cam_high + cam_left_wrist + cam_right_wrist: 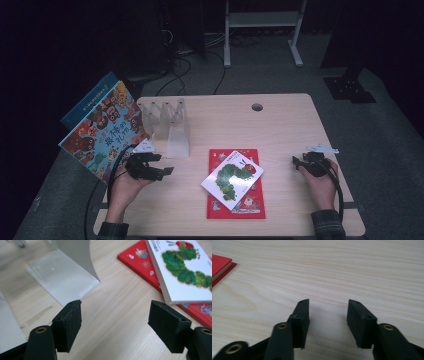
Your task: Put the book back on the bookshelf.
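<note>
Two grippers on the desk (290, 120): left gripper (165, 169) near the clear book rack (172, 127), jaws apart, nothing between; right gripper (296, 162) at the right side, jaws apart over bare wood, nothing held.

Four books counted: a white caterpillar book (232, 178) lying askew on a red book (250, 202) at desk centre, between the grippers; a colourful picture book (102, 132) leaning at the rack's left end, with a blue book (90, 102) behind it, mostly hidden.

Rack dividers transparent, count hard to make out. Red book cover largely covered. Room beyond the desk dark.
</note>
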`<state>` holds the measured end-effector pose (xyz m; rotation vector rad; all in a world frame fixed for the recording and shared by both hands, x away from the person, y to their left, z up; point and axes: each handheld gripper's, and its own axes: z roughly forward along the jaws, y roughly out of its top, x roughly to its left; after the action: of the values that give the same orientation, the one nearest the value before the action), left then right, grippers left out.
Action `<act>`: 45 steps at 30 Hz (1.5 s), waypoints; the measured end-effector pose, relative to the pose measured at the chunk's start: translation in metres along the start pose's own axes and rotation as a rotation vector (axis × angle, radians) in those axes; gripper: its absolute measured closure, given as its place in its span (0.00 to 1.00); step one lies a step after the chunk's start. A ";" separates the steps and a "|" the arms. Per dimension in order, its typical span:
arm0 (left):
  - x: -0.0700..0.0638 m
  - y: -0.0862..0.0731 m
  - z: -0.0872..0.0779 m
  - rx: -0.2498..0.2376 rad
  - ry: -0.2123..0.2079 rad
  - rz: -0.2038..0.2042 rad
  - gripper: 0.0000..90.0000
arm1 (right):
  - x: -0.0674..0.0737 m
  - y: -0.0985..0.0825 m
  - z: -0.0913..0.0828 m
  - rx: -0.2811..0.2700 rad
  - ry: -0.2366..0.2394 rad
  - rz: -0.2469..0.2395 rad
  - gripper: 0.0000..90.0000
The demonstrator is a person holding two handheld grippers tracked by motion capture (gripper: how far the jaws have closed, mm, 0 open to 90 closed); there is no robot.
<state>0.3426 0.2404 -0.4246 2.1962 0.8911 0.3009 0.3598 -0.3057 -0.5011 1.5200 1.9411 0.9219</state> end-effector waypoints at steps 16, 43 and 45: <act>-0.010 -0.035 0.039 0.084 0.020 0.038 0.05 | 0.015 -0.001 -0.020 -0.015 0.149 -0.037 0.99; -0.010 -0.055 0.053 -0.004 0.024 0.075 0.00 | 0.116 -0.023 -0.053 0.050 0.638 -0.294 0.99; -0.010 -0.055 0.053 -0.004 0.024 0.075 0.00 | 0.124 -0.023 -0.052 0.055 0.668 -0.313 0.99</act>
<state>0.3315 0.2319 -0.5001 2.2300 0.8218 0.3659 0.2762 -0.1994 -0.4832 0.9443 2.5824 1.3514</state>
